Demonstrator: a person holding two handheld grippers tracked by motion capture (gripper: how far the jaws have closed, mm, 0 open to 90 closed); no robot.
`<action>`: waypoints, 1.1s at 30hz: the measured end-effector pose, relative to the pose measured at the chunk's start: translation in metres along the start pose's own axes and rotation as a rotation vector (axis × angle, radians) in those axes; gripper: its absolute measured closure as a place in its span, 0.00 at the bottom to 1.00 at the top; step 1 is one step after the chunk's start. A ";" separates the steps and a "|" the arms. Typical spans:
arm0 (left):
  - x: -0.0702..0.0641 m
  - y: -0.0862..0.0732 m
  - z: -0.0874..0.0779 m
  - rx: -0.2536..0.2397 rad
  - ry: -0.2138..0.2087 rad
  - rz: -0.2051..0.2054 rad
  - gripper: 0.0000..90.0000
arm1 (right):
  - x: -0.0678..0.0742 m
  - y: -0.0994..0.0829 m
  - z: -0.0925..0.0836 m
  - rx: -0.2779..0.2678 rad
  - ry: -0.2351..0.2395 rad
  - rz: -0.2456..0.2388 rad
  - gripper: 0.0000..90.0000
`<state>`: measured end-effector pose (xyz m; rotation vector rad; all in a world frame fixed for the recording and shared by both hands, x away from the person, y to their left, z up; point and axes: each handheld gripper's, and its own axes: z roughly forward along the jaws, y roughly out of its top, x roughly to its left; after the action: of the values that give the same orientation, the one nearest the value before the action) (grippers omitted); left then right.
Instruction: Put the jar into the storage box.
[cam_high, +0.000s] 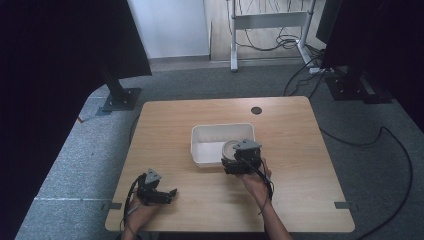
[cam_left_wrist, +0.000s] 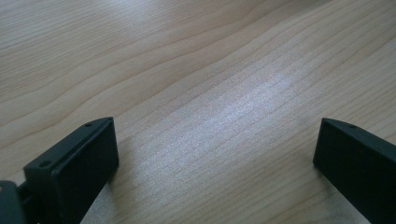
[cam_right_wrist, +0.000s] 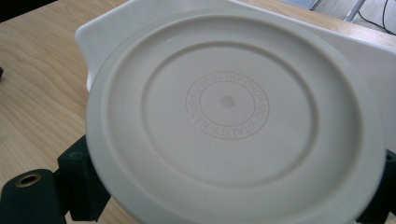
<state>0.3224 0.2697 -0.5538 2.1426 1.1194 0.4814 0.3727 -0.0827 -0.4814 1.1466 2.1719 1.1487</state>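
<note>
My right gripper is shut on a round cream plate, held at the near right corner of a white rectangular bin. In the right gripper view the plate faces me bottom first, with an embossed ring of letters at its middle. My right gripper has its black jaws against the plate's left and right edges, and the bin shows behind. I cannot tell whether the plate touches the bin. My left gripper lies on the table near its front left and stands open over bare wood.
The wooden table has a dark round hole near its far edge. Grey carpet surrounds it, with black stands at the back left and right and cables on the floor.
</note>
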 end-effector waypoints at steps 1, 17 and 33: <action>0.000 0.000 0.000 0.000 0.000 0.000 0.00 | 0.000 0.001 0.001 0.000 0.000 0.001 0.10; 0.000 0.000 0.000 0.000 0.000 -0.001 0.00 | 0.002 0.016 0.025 -0.001 -0.006 -0.004 0.10; 0.000 0.000 0.000 0.001 0.000 -0.001 0.00 | 0.007 0.021 0.054 0.005 -0.006 -0.006 0.10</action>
<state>0.3223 0.2697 -0.5538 2.1427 1.1202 0.4805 0.4156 -0.0446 -0.4946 1.1440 2.1731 1.1366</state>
